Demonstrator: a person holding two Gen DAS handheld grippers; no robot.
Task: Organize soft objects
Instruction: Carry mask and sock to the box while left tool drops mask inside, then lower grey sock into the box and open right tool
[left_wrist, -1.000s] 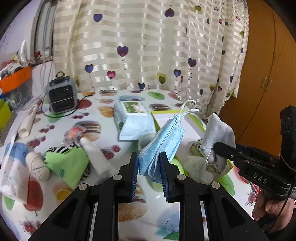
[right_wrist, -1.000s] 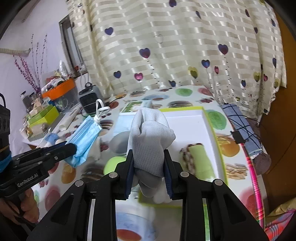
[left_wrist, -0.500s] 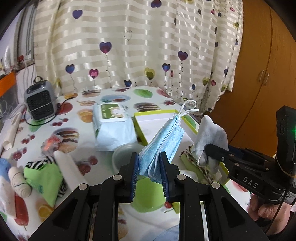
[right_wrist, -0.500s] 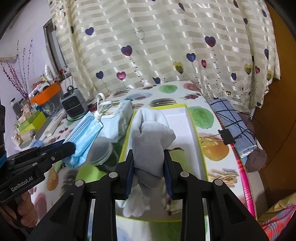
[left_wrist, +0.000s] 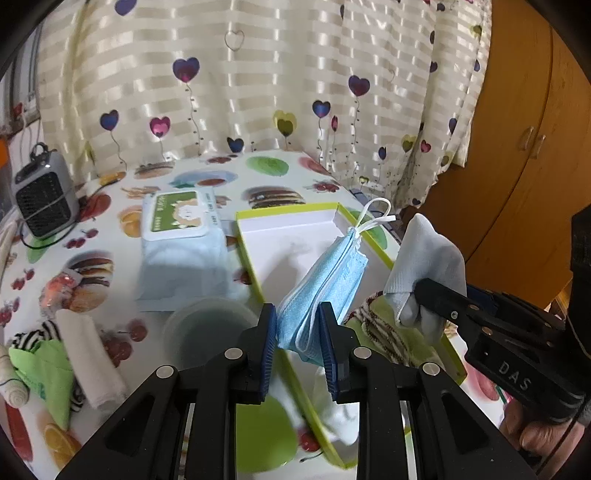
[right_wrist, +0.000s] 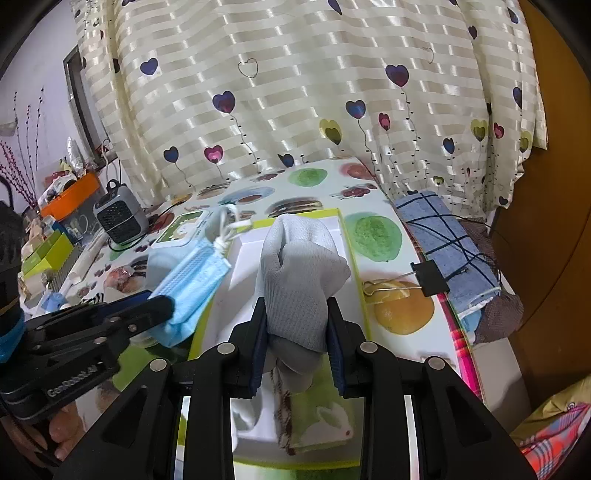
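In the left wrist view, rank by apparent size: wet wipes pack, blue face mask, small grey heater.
1. wet wipes pack, largest.
2. blue face mask, though it is nearer the camera, so its true size is unsure.
3. grey heater, smallest, and farthest away.

A grey fan heater (left_wrist: 44, 201) stands near the heart-print curtain (left_wrist: 258, 81), beside a wet-wipes pack (left_wrist: 181, 251).

Blue mask (left_wrist: 325, 288), grey sock (right_wrist: 295, 280), lime-edged white box (left_wrist: 295, 236) — fruit-printed desk (left_wrist: 273, 166), cream striped curtain (left_wrist: 258, 74) with hearts.
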